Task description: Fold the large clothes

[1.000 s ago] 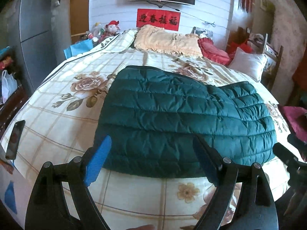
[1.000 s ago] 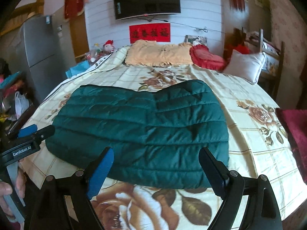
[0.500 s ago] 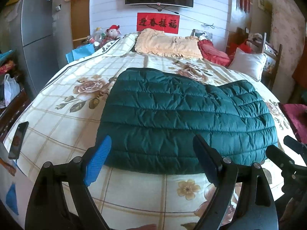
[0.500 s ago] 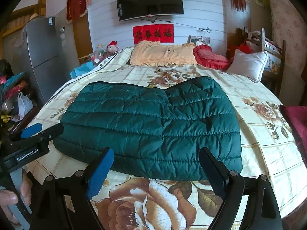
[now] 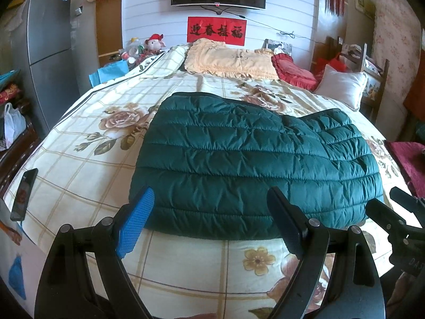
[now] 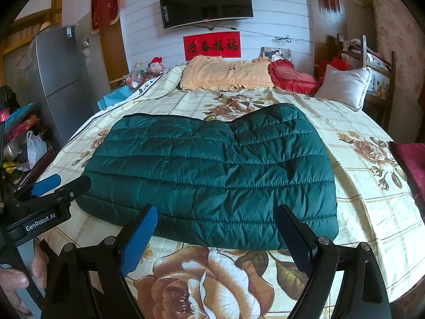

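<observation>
From the left wrist view, the left gripper (image 5: 212,220) hangs over the near edge of the bed (image 5: 79,164), its two fingers spread wide with nothing between them. The blue pad (image 5: 136,223) on one finger shows against the near hem of a dark green quilted jacket (image 5: 252,164), which lies folded flat in the middle of the floral bedspread, its long side running across the bed. A dark phone (image 5: 24,194) rests on the bedspread near the left edge, well apart from the jacket. At the head of the bed sit a yellow frilled pillow (image 5: 233,59), a red cushion (image 5: 294,71) and a white pillow (image 5: 342,86). Part of the right gripper (image 5: 398,220) pokes in at the lower right edge.

From the right wrist view, the right gripper (image 6: 216,235) is likewise held with its fingers wide apart and empty, low over the big rose print at the foot of the bed, just short of the jacket's (image 6: 212,172) near hem. The left gripper (image 6: 61,186) reaches in from the left beside the jacket's left corner, without touching it as far as I can see, and a hand (image 6: 16,279) grips its handle at the lower left. A television (image 6: 205,0) hangs on the far wall above a red banner (image 6: 212,45).
</observation>
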The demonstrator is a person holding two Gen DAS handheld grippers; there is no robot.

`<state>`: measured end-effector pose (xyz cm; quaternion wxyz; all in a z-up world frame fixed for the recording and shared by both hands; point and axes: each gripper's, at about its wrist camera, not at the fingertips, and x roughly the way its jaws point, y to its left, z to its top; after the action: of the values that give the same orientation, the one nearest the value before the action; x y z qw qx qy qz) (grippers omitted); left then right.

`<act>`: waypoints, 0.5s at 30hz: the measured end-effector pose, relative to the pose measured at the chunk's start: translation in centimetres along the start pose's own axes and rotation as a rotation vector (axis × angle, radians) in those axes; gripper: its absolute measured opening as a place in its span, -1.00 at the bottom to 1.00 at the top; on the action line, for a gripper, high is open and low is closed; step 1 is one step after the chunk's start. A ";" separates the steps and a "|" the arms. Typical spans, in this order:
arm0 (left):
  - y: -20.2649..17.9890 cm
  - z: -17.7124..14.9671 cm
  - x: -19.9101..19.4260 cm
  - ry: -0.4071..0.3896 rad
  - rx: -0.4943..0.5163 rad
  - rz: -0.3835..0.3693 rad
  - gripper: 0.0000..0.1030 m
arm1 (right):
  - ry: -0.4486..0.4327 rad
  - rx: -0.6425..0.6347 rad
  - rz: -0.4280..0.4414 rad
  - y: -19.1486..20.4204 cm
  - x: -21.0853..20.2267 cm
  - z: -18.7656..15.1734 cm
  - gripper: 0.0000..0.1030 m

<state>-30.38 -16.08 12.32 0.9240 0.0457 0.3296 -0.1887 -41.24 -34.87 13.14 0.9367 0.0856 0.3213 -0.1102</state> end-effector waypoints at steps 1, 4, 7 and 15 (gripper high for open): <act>0.0 0.0 0.0 0.000 0.000 0.000 0.69 | 0.002 0.004 0.003 0.1 0.1 0.0 0.72; 0.0 -0.1 0.0 0.003 -0.005 -0.001 0.69 | 0.007 0.018 0.012 0.1 0.2 0.0 0.72; 0.0 -0.1 0.1 0.005 -0.004 -0.001 0.69 | 0.009 0.018 0.013 0.3 0.3 0.0 0.72; -0.3 -0.3 0.0 0.006 0.007 -0.005 0.69 | 0.013 0.009 0.014 0.8 0.4 0.0 0.72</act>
<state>-30.60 -16.29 12.10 0.9223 0.0485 0.3319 -0.1920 -40.73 -34.17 12.99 0.9349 0.0929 0.3260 -0.1047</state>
